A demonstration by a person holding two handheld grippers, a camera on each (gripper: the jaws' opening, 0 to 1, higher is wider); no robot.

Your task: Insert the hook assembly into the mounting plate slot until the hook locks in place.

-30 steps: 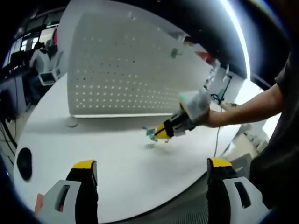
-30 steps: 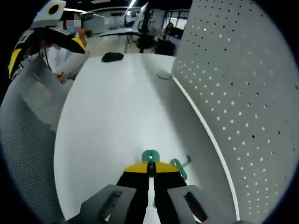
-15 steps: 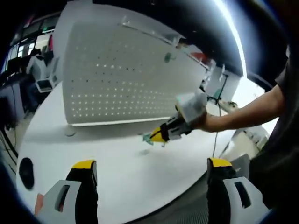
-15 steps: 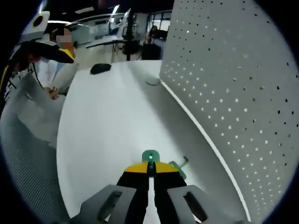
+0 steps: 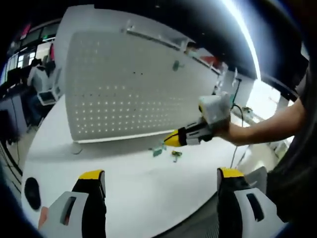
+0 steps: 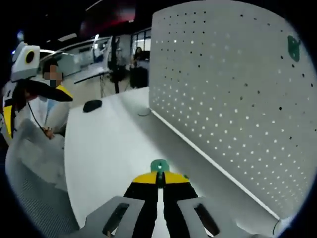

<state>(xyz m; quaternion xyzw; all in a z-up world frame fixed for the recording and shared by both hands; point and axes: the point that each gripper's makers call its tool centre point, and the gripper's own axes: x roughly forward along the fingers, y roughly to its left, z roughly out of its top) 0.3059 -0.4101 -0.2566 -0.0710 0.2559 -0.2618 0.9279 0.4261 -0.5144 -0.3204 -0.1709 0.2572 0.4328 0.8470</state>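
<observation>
The white pegboard mounting plate [image 5: 124,89] stands upright at the back of the white table [image 5: 124,183]. In the right gripper view the plate [image 6: 237,109] rises on the right. My right gripper [image 6: 159,177] is shut on a small green hook assembly [image 6: 159,165], held above the table a short way from the plate's foot. The left gripper view shows that gripper [image 5: 173,140] coming in from the right, with green parts [image 5: 157,152] just below its tip. My left gripper [image 5: 161,174] hangs open over the near table edge, holding nothing. Another green piece [image 6: 293,48] sits high on the plate.
A black round object [image 6: 92,105] lies at the table's far end. A small flat disc [image 5: 76,147] rests by the plate's foot. A seated person [image 6: 47,106] and a grey mesh chair [image 6: 29,188] are at the left. A cable [image 5: 233,148] trails off the right edge.
My right gripper has risen with the green hook assembly and tilted up toward the pegboard. The left gripper stays open, and its view has shifted slightly.
</observation>
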